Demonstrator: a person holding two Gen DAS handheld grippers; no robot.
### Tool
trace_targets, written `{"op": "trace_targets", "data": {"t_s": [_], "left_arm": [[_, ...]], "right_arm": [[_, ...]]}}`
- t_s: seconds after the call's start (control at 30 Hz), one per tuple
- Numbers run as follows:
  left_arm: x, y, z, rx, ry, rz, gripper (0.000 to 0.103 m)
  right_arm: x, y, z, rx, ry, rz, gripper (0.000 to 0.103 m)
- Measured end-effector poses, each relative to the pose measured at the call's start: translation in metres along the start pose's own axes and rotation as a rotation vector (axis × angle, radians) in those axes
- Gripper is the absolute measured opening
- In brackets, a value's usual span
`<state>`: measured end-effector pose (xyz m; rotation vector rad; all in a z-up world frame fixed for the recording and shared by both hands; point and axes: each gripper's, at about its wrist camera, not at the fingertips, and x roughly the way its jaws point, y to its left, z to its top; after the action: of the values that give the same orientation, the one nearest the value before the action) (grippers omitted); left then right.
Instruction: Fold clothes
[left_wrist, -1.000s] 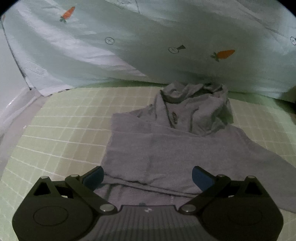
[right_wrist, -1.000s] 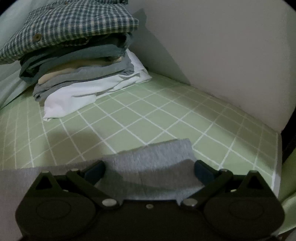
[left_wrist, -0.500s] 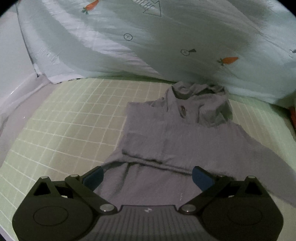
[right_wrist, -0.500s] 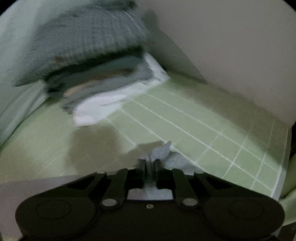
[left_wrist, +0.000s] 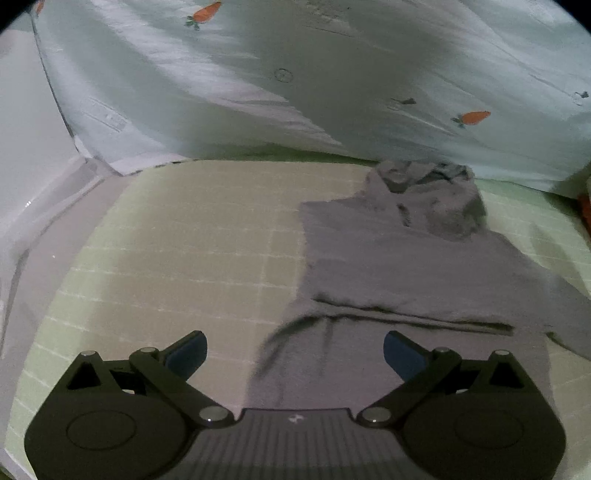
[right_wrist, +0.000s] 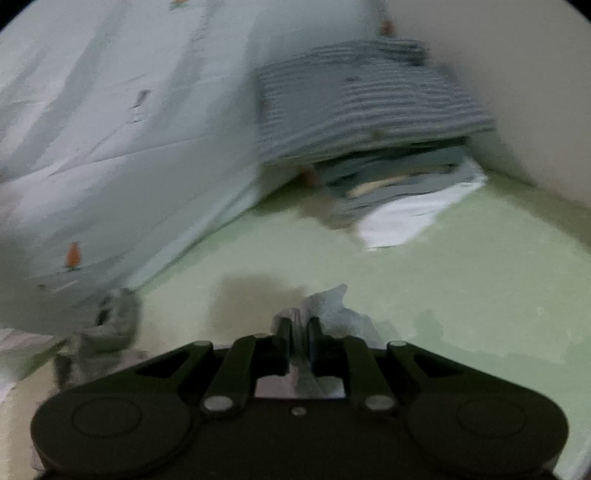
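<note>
A grey hoodie (left_wrist: 399, 266) lies on the green checked bed sheet (left_wrist: 184, 258), hood at the far end, left sleeve folded across the chest. My left gripper (left_wrist: 293, 352) is open and empty, held above the hoodie's lower left part. My right gripper (right_wrist: 299, 325) is shut on the grey sleeve cuff (right_wrist: 332, 306) and holds it lifted above the sheet (right_wrist: 461, 277). Part of the hoodie's hood (right_wrist: 107, 317) shows at the left of the right wrist view, blurred.
A pale quilt with carrot prints (left_wrist: 332, 92) is bunched along the far side of the bed. A stack of folded clothes (right_wrist: 373, 129), checked shirt on top, sits by the wall (right_wrist: 517, 74). A white bed edge (left_wrist: 22, 184) is at the left.
My right gripper shut on the sleeve cuff, lifted it and swung left with it. My left gripper drew back and to the left, staying open.
</note>
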<state>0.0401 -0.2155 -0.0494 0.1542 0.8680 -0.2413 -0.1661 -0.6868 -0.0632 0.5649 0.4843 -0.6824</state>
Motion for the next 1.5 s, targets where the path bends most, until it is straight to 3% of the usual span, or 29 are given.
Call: {"op": "trace_targets", "data": {"t_s": [0.27,0.37,0.5,0.6,0.67,0.73,1.0,1.13,1.37,1.43,1.5], "left_arm": [[0.030,0.038,0.039,-0.045,-0.049,0.024,0.101],[0.049,0.046,0.053,-0.066,-0.055,0.017,0.101],[0.069,0.053,0.070,-0.098,-0.026,0.041,0.101],[0.074,0.054,0.071,-0.097,-0.023,0.040,0.101],[0.076,0.052,0.069,-0.093,-0.009,0.043,0.101],[0.078,0.046,0.067,-0.087,0.008,0.030,0.101],[0.088,-0.013,0.067,0.079,0.041,-0.087,0.101],[0.099,-0.052,0.074,0.157,0.047,-0.167,0.101],[0.123,-0.108,0.092,0.242,0.074,-0.274,0.099],[0.135,-0.119,0.095,0.243,0.106,-0.328,0.092],[0.148,-0.130,0.096,0.246,0.145,-0.365,0.077]], "right_arm": [[0.038,0.130,-0.015,-0.031,0.026,0.225,0.010],[0.055,0.185,-0.026,-0.066,0.070,0.327,0.010],[0.081,0.244,-0.054,-0.164,0.190,0.384,0.011],[0.100,0.289,-0.075,-0.239,0.283,0.423,0.034],[0.098,0.287,-0.084,-0.252,0.284,0.397,0.073],[0.090,0.269,-0.087,-0.240,0.256,0.320,0.090],[0.060,0.162,-0.088,-0.122,0.167,-0.010,0.097],[0.056,0.119,-0.088,-0.014,0.179,-0.120,0.097],[0.067,0.085,-0.086,0.029,0.189,-0.236,0.097],[0.070,0.080,-0.086,0.030,0.198,-0.247,0.097],[0.078,0.077,-0.086,0.051,0.220,-0.237,0.097]]}}
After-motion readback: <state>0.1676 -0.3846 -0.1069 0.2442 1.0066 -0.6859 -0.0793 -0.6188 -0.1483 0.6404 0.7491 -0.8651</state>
